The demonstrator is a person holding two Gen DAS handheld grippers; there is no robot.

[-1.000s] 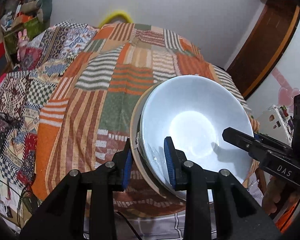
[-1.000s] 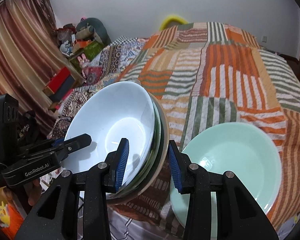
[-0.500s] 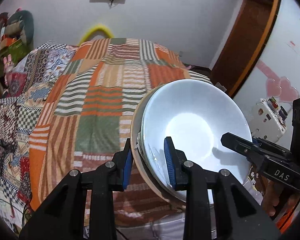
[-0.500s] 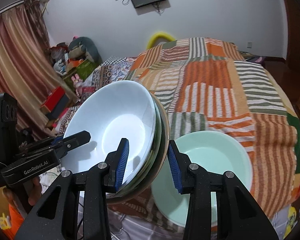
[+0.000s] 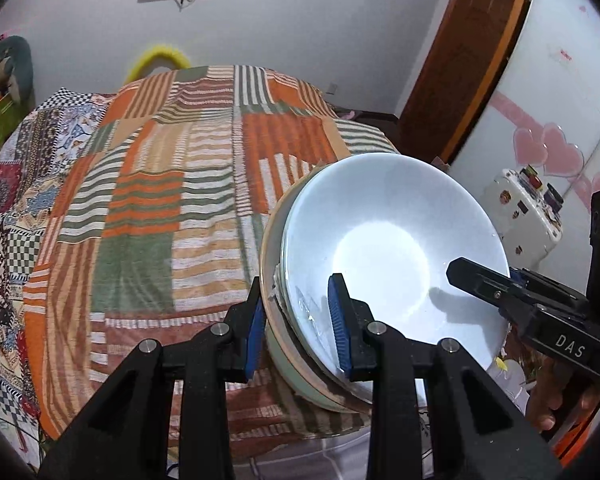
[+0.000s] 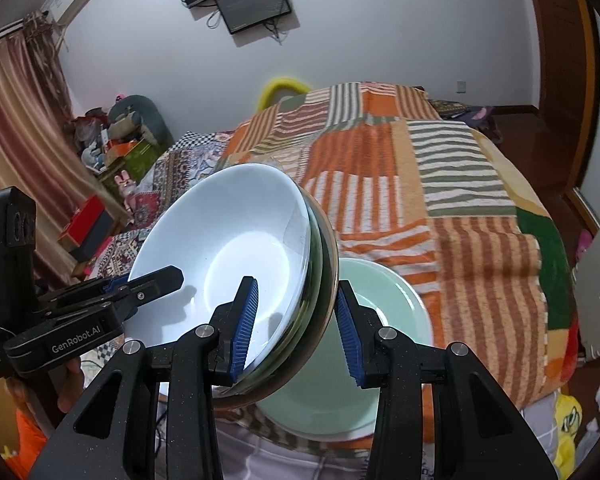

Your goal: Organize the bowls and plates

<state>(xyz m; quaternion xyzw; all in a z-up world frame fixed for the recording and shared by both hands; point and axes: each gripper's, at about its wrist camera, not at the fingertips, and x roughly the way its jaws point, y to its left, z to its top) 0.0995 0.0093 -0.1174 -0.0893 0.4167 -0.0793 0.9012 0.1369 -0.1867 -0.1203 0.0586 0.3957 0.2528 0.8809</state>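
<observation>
Stack of bowls (image 5: 388,248) hangs tilted between both tools, left tool (image 5: 298,324) and right tool (image 6: 296,326) each clamped on opposite rims

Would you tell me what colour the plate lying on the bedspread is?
Pale mint green plate, clearest in the right wrist view.

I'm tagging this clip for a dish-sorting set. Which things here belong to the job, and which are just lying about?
Job:
- stack of bowls, white one on top
- mint green bowl on the bed
- left hand-held gripper
- right hand-held gripper

Lying about:
- patchwork blanket
- wall screen
- curtain
- red box
</observation>
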